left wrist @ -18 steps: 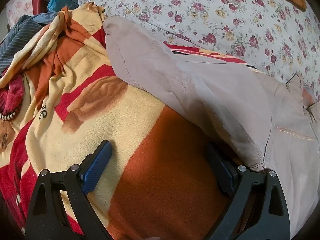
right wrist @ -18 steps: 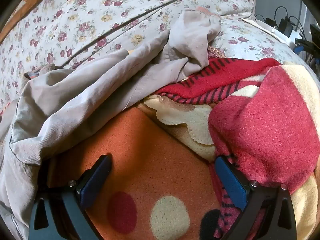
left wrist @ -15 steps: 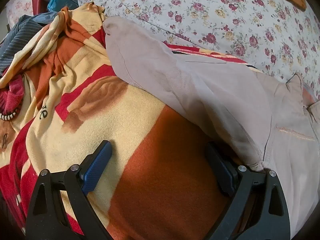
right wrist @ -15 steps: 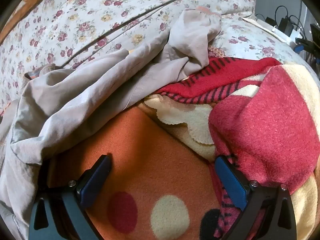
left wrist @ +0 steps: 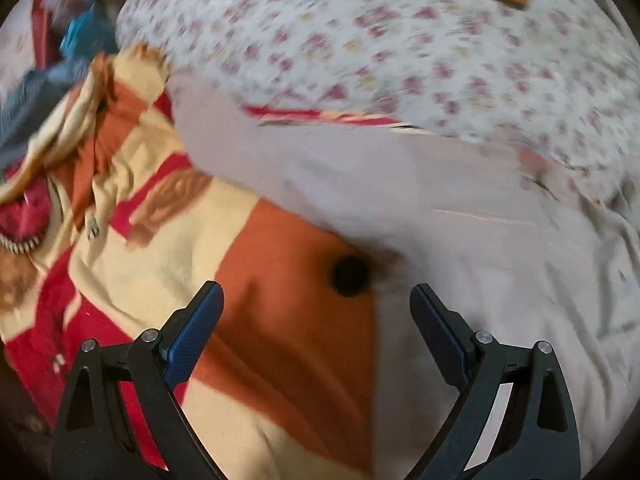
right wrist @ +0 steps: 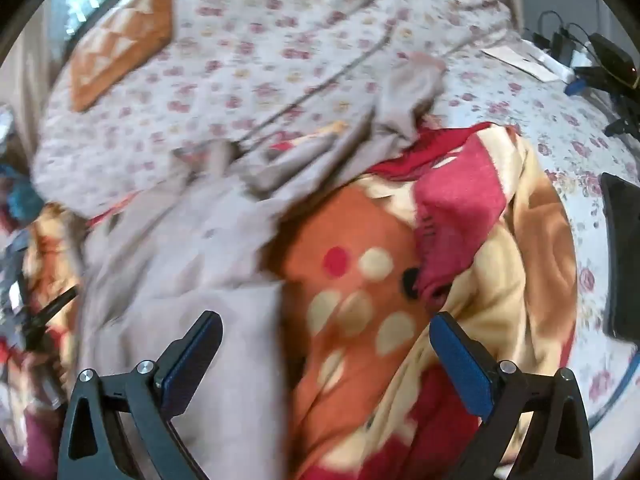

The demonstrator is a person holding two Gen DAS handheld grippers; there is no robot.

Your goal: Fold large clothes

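A large grey-beige garment (left wrist: pixel 400 200) lies spread over a red, orange and cream patterned blanket (left wrist: pixel 168 248) on a bed. It also shows in the right wrist view (right wrist: pixel 192 264), crumpled, beside the blanket (right wrist: pixel 360 288). My left gripper (left wrist: pixel 316 320) is open and empty, above the blanket at the garment's edge. My right gripper (right wrist: pixel 324 340) is open and empty, above the garment's edge and the blanket's dotted part. Both views are motion-blurred.
A floral quilt (left wrist: pixel 400 48) covers the far side of the bed, with an orange cushion (right wrist: pixel 120 52) on it. Other clothes are piled at the left (left wrist: pixel 40 100). Cables and chargers (right wrist: pixel 580 52) and a dark object (right wrist: pixel 620 256) lie at the right.
Both grippers have pulled up and back from the fabric, so more of the bed shows. The views have gone blurred with motion. The grippers remain open and empty.
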